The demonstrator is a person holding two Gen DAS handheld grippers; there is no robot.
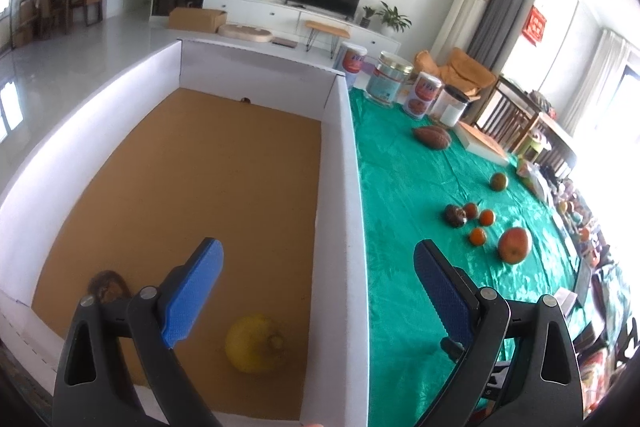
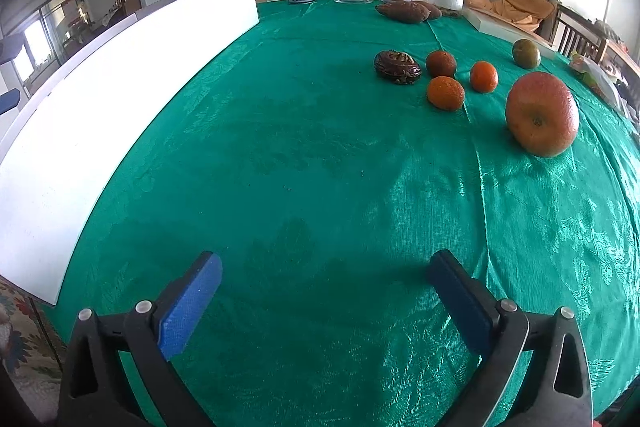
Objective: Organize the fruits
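Your left gripper (image 1: 318,281) is spread wide and holds nothing; it hangs over the right wall of the white box (image 1: 344,163), one finger above the brown floor inside, the other above the green tablecloth (image 1: 404,187). Inside the box, the yellow fruit (image 1: 254,343) lies just below and between your fingers, near the box's closest wall, with its stem end turned up and toward the right wall. A dark brown fruit (image 1: 108,285) sits by the box's left wall, partly hidden behind your left finger; its orientation is unclear.

Your right gripper (image 2: 326,289) is also wide open and empty, low over bare cloth to the right of the box (image 2: 120,87). The large orange-red fruit (image 2: 542,115) rests well ahead and right of it, stem dimple facing you. Farther from the box's long wall, three small oranges (image 2: 445,93) cluster beside a dark ridged fruit (image 2: 397,67), whose long axis runs across your view. A greenish fruit (image 2: 526,53) sits apart, beyond the big one.
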